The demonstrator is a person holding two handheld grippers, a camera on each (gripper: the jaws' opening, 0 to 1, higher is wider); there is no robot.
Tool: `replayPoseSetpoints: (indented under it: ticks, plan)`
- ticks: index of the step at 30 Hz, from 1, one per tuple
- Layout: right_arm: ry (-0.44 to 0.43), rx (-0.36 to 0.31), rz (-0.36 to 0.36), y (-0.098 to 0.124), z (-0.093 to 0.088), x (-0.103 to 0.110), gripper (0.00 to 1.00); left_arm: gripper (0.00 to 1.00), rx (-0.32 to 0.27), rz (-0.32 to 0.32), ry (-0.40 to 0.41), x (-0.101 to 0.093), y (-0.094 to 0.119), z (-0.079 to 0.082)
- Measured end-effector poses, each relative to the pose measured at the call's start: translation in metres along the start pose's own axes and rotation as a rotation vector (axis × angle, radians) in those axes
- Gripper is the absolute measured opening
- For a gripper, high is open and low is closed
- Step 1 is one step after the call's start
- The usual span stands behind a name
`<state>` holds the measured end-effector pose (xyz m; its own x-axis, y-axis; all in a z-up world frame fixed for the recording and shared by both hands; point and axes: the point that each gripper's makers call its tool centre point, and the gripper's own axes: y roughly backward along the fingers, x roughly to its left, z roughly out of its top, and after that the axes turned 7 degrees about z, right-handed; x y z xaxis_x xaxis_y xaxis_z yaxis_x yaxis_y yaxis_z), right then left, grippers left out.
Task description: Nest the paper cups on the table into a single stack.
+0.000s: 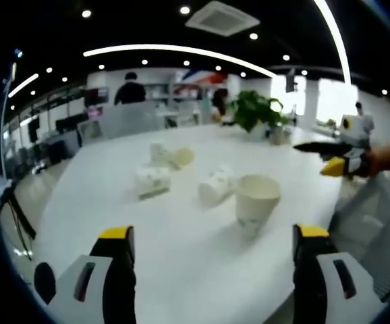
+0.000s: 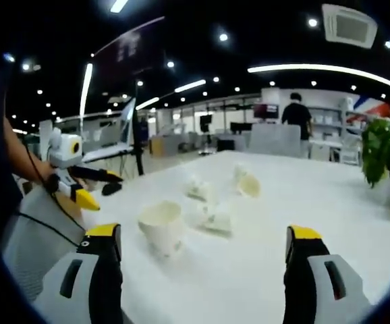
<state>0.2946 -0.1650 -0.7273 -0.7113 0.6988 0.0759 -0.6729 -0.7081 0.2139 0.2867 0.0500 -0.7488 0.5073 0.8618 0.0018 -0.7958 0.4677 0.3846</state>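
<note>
In the left gripper view, our left gripper (image 1: pixel 212 246) hovers over the white tabletop (image 1: pixel 181 270), jaws spread wide and empty. Toward one o'clock an upright paper cup (image 1: pixel 256 202) stands; three tipped cups (image 1: pixel 215 187) lie farther back around twelve. Our right gripper (image 2: pixel 205 246) is likewise spread. A potted plant (image 1: pixel 252 111) sits beyond.
</note>
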Motion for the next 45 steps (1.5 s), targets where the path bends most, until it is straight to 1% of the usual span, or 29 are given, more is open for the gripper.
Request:
replayPoseSetpoints:
  ticks: [3,4,5,6,8,10,12,14,15,18,20,22,24,25,27,30,32,35,36,37,38,39,43,45]
  plan:
    - [-0.017,-0.004,-0.014,0.001,-0.001,-0.005,1.00,0.96,-0.011,0.014,0.033,0.005,0.001,0.003]
    - [-0.020,-0.003,-0.015,0.001,-0.001,-0.005,1.00,0.98,-0.018,0.018,0.058,0.008,0.001,0.005]
    - [-0.020,0.000,-0.015,0.001,-0.002,-0.005,1.00,0.98,-0.026,0.009,0.104,0.007,0.001,0.008]
    - [-0.016,0.003,-0.015,0.001,-0.003,-0.005,1.00,0.98,-0.021,0.003,0.137,0.010,0.002,0.010]
    - [-0.012,0.003,-0.009,0.001,-0.002,-0.003,1.00,0.98,-0.009,0.030,0.112,0.018,0.001,0.008]
    - [-0.001,0.010,-0.004,0.000,-0.003,-0.003,0.99,0.98,0.017,0.037,0.086,0.021,-0.001,0.003]
    - [0.007,0.012,-0.002,-0.001,-0.004,-0.002,0.99,0.98,0.042,0.027,0.102,0.023,-0.005,-0.001]
    - [0.002,0.016,0.001,-0.001,-0.004,-0.002,0.99,0.98,0.025,0.017,0.088,0.023,-0.007,0.005]
    - [0.001,0.018,0.001,-0.001,-0.005,-0.002,0.99,0.98,0.020,0.006,0.058,0.023,-0.009,0.008]
    - [0.034,0.060,-0.008,-0.001,-0.012,-0.005,1.00,0.98,0.038,-0.010,0.029,0.025,-0.014,0.012]
    - [0.026,0.064,-0.006,-0.002,-0.013,-0.006,0.99,0.98,0.035,-0.028,0.023,0.028,-0.018,0.021]
    - [0.035,0.070,-0.008,-0.001,-0.013,-0.006,0.99,0.98,0.044,-0.051,0.013,0.031,-0.024,0.028]
    - [0.036,0.078,-0.007,-0.001,-0.015,-0.005,0.98,0.98,0.073,-0.118,0.001,0.027,-0.030,0.031]
    - [0.038,0.081,-0.005,-0.002,-0.015,-0.005,0.98,0.98,0.089,-0.128,-0.007,0.027,-0.032,0.032]
    - [0.046,0.090,-0.003,-0.002,-0.017,-0.005,0.99,0.98,0.090,-0.126,-0.057,0.032,-0.038,0.041]
    - [0.049,0.102,0.003,-0.003,-0.019,-0.004,1.00,0.98,0.093,-0.156,-0.054,0.032,-0.043,0.055]
    - [0.041,0.096,0.004,-0.003,-0.019,-0.004,1.00,0.98,0.093,-0.172,-0.076,0.032,-0.045,0.064]
    - [0.028,0.093,-0.002,-0.002,-0.019,-0.006,1.00,0.98,0.114,-0.203,-0.100,0.030,-0.049,0.070]
    - [0.028,0.092,-0.008,-0.001,-0.019,-0.007,0.99,0.98,0.135,-0.224,-0.118,0.027,-0.049,0.071]
    - [0.028,0.092,-0.010,-0.001,-0.019,-0.007,0.99,0.98,0.141,-0.228,-0.146,0.027,-0.051,0.072]
    - [0.026,0.092,-0.015,-0.001,-0.019,-0.008,0.99,0.98,0.164,-0.238,-0.181,0.027,-0.052,0.072]
    - [0.025,0.093,-0.017,0.000,-0.020,-0.008,0.98,0.98,0.187,-0.258,-0.185,0.024,-0.053,0.072]
    - [0.027,0.087,-0.024,0.001,-0.018,-0.010,0.97,0.98,0.236,-0.316,-0.204,0.016,-0.061,0.082]
    - [0.029,0.089,-0.025,0.001,-0.019,-0.010,0.97,0.98,0.262,-0.342,-0.234,0.013,-0.064,0.083]
